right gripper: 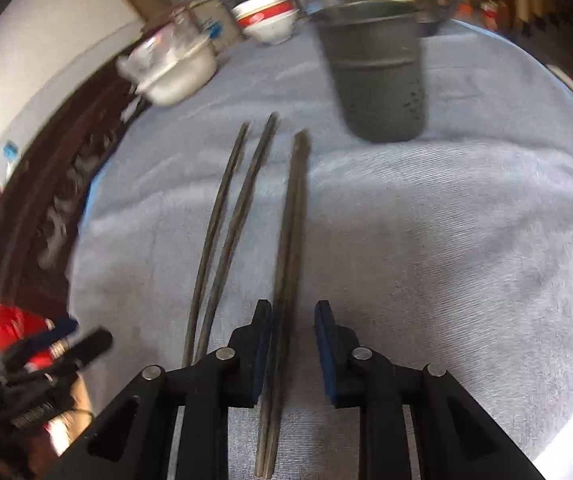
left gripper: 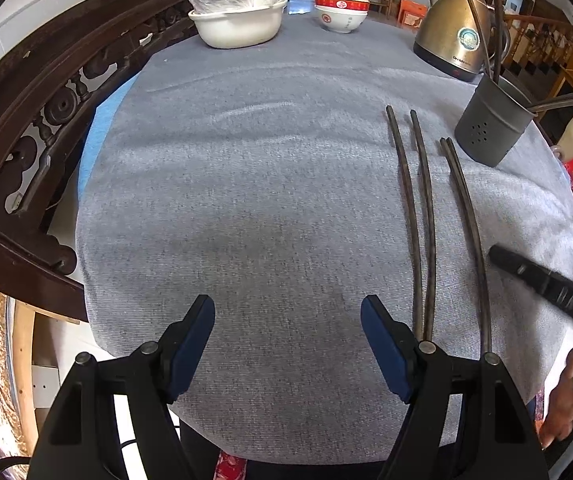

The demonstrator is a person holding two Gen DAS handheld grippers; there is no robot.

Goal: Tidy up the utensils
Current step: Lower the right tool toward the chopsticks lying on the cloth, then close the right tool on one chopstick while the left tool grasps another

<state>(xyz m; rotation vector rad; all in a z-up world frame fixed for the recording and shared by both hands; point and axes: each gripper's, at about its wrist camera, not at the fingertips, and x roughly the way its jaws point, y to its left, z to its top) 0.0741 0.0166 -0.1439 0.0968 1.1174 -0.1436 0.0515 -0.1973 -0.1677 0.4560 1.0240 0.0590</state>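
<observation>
Open cloth on my left, clutter along the far edge

Ahead of my left tool [left gripper: 287, 344] the worktop [left gripper: 246, 200] lies bare; chopsticks [left gripper: 418, 216] line its right side, with the holder [left gripper: 490, 124], kettle [left gripper: 456, 28], bowls [left gripper: 340, 6] and basin [left gripper: 238, 26] blocking the far edge.

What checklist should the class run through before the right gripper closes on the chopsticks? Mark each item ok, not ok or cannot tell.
1. Right gripper open, jaws astride the touching chopstick pair: ok.
2. Pair centred between the jaws: not ok, it lies nearer the left pad.
3. Other two chopsticks outside the jaws: ok.
4. Grey holder upright on the cloth beyond the pair: ok.
5. Left gripper open, empty and apart from the pair: ok.
6. Room left in the holder: cannot tell, though chopsticks already stand in it in the left wrist view.
</observation>
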